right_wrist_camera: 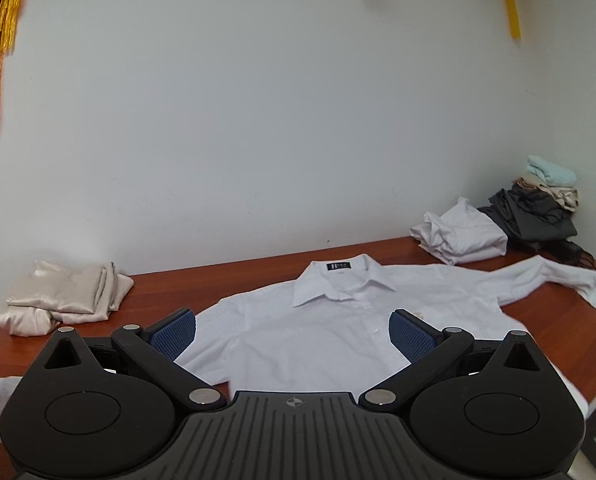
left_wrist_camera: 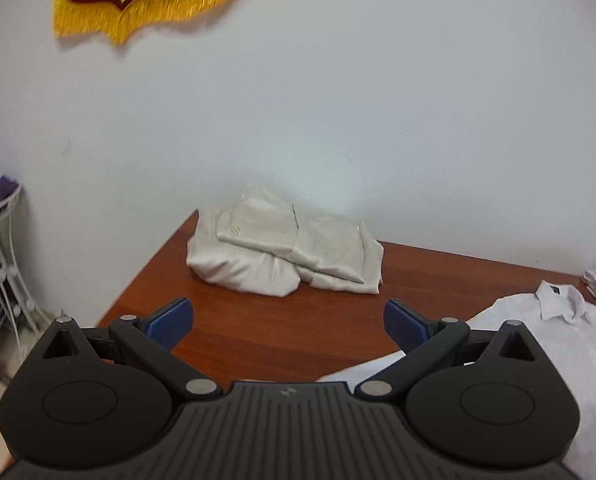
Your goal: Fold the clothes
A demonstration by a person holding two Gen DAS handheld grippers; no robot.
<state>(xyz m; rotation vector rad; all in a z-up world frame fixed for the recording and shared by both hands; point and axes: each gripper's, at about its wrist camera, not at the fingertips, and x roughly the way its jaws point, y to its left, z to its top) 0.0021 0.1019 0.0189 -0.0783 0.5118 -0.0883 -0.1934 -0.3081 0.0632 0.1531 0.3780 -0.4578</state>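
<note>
A white collared shirt [right_wrist_camera: 329,320] lies spread flat, front up, on the brown wooden table [right_wrist_camera: 557,320], collar toward the wall and one sleeve [right_wrist_camera: 557,276] stretched right. My right gripper [right_wrist_camera: 292,334] hovers open over the shirt's lower front, nothing between its blue pads. The left wrist view shows the same shirt [left_wrist_camera: 545,320] at the right edge. My left gripper [left_wrist_camera: 288,326] is open above bare table [left_wrist_camera: 258,320], left of the shirt, holding nothing.
A folded beige garment [left_wrist_camera: 286,252] sits at the table's far left corner by the wall, also seen as the beige pile [right_wrist_camera: 66,296]. A crumpled white garment [right_wrist_camera: 461,232] and a stack of dark and pale clothes [right_wrist_camera: 541,204] stand far right. A wire rack [left_wrist_camera: 2,264] stands off the table's left.
</note>
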